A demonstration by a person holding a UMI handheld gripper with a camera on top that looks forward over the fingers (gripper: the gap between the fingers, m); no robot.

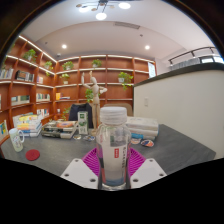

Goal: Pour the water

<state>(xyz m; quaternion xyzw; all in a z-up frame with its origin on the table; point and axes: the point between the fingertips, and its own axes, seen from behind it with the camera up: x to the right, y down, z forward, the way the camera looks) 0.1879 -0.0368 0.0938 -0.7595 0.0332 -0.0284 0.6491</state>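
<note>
The gripper (113, 168) clamps a clear water bottle (113, 145) upright between its pads (cap on, apparently). Held vertical, nothing spills before pouring over the grey table (175, 148).

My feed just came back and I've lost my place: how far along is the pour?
Done: the tongs have the clear water bottle between their pink pads, apparently gripped, upright, cap off.
In hand: the bottle is carried above the grey table; no tilt yet, so pouring hasn't started.
Left: move to a receiving vessel, possibly the glass beyond the bottle, then tip and pour.
</note>
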